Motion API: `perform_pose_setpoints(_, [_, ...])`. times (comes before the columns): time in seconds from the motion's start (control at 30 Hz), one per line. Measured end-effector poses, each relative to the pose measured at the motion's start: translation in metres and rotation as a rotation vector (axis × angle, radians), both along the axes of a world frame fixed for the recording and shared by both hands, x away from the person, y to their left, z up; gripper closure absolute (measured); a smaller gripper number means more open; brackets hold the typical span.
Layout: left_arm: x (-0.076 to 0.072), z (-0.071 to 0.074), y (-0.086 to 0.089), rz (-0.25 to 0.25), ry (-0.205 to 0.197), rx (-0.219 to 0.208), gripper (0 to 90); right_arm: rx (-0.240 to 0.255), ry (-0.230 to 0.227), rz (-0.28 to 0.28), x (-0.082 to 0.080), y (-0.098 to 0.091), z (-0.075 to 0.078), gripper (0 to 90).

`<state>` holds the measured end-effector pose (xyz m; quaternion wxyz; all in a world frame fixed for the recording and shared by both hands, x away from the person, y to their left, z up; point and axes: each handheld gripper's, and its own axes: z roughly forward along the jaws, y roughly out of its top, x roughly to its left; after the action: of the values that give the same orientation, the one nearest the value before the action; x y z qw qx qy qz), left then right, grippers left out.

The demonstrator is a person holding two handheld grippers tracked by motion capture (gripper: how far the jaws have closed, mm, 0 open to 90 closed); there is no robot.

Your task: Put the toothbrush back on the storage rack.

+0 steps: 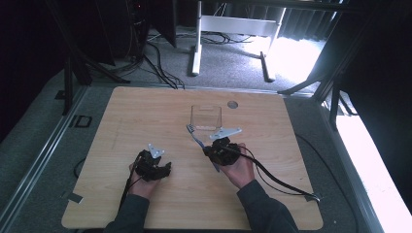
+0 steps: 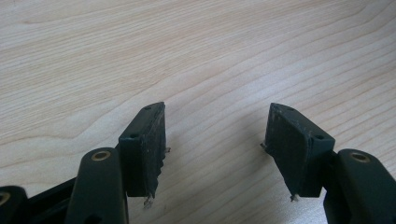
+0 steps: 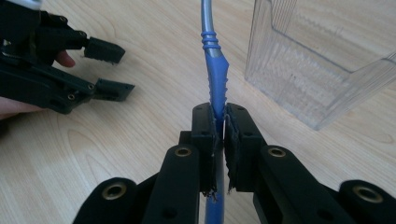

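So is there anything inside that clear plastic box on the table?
Nothing shows inside the clear plastic box; the pale wooden table shows through its walls. The blue toothbrush is outside it, clamped in the right hand-held gripper.

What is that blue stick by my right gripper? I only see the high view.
Observer: A toothbrush; the right gripper is shut on its ribbed blue handle.
Operator: Is the box touching it?
Observer: No, the clear box stands beside it, apart, open at the top.
Operator: And my left gripper?
Observer: The left gripper is open, with bare table between its pads.
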<state>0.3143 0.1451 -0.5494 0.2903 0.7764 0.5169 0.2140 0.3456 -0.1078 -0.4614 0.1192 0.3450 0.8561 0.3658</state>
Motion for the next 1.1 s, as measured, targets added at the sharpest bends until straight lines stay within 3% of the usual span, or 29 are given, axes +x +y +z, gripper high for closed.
perform_pose_setpoints(1.1, [0.0007,-0.0016,-0.0005,-0.005,0.010,0.003,38.6,0.055,-0.082,-0.014,0.0037,-0.0052,0.0084,82.7])
